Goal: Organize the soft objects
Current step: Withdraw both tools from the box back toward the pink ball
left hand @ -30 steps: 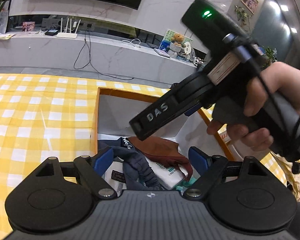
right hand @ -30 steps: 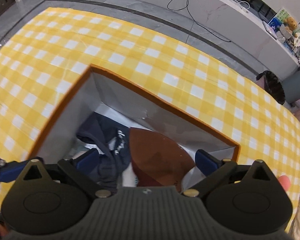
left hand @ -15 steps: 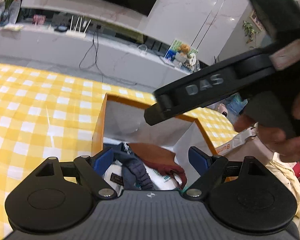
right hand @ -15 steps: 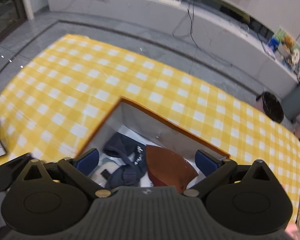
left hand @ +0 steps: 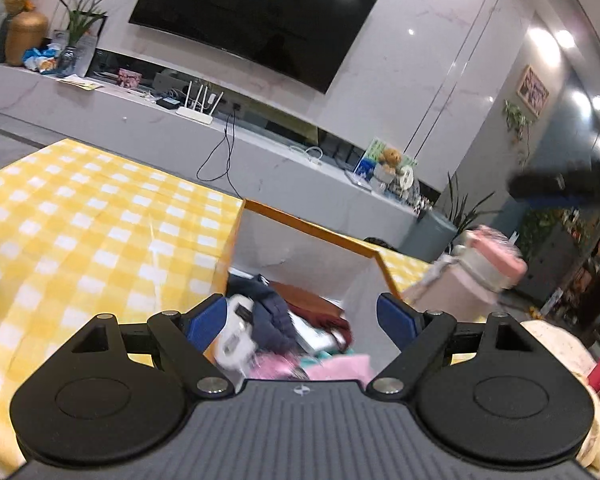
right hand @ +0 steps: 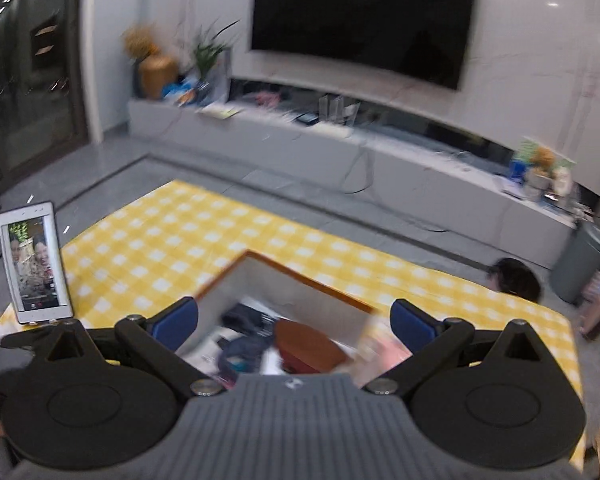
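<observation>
An orange-rimmed box (left hand: 300,218) stands on the yellow checked tablecloth (left hand: 80,220). It holds soft things: a navy garment (left hand: 270,312), a brown-red cloth (left hand: 312,306), a white item (left hand: 236,332) and pink cloth (left hand: 340,366). My left gripper (left hand: 302,320) is open and empty above the box's near side. My right gripper (right hand: 294,320) is open and empty, raised above the same box (right hand: 300,276), with the navy garment (right hand: 244,332) and brown cloth (right hand: 308,344) below it. The right gripper's body shows blurred at the left wrist view's right edge (left hand: 564,184).
A phone (right hand: 34,260) stands propped at the table's left edge. A long grey TV console (left hand: 180,136) with a TV (left hand: 256,16) above runs behind the table. A pink and beige bag (left hand: 476,276) sits to the right of the box. A grey bin (right hand: 580,264) stands on the floor.
Both grippers have lifted up and tilted back from the box, so the room now fills the views. The right gripper has moved off to the right of the left wrist view.
</observation>
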{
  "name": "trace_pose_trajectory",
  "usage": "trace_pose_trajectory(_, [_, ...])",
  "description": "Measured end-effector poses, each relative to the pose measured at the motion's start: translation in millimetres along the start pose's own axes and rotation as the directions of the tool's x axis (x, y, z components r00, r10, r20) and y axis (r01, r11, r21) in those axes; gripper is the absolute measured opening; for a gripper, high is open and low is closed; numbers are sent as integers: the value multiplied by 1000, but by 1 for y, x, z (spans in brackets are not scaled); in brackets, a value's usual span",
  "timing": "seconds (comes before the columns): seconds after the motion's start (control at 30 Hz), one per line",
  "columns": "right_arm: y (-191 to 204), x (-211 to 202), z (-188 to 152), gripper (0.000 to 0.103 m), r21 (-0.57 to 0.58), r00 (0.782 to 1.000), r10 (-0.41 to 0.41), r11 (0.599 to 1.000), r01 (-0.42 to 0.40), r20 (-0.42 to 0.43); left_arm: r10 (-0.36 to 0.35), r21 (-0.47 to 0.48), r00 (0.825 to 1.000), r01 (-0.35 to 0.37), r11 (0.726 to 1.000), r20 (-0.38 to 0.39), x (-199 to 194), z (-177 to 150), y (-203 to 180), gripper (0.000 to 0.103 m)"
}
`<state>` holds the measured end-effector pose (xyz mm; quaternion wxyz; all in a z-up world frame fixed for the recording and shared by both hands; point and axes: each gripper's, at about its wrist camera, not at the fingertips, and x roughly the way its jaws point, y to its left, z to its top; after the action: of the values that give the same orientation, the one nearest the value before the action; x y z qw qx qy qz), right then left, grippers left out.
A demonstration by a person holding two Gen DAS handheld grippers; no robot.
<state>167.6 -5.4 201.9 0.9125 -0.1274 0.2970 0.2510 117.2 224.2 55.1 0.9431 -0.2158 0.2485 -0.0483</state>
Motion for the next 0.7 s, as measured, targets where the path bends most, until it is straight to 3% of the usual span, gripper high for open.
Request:
trace_pose_trajectory(0.13, [-51, -43, -50, 100, 111, 995, -99, 989, 96, 25, -23, -18, 1000, 23, 1000, 20, -26, -15, -17, 99])
trace_pose_trajectory(0.3, [-107, -71, -129, 100, 233, 970, -241, 944, 233, 9, -73, -27, 997, 73, 997, 9, -40, -31, -51, 99])
trace_pose_trajectory(0.47, [-138, -61, -196, 100, 306, 947, -314, 897, 319, -67, -102, 71, 989, 111, 991, -111, -32, -58, -94, 99])
trace_pose_trajectory(0.6, [-155, -37, -226, 100, 334, 913, -397, 851, 405, -94, -107, 154, 978, 135, 979, -179, -17, -81, -124, 99])
trace_pose_trajectory(0.7, [-169, -17, -237, 100, 361, 923, -380, 855, 372, -52, -72, 210, 972, 120, 970, -222, 3, -95, -146, 99])
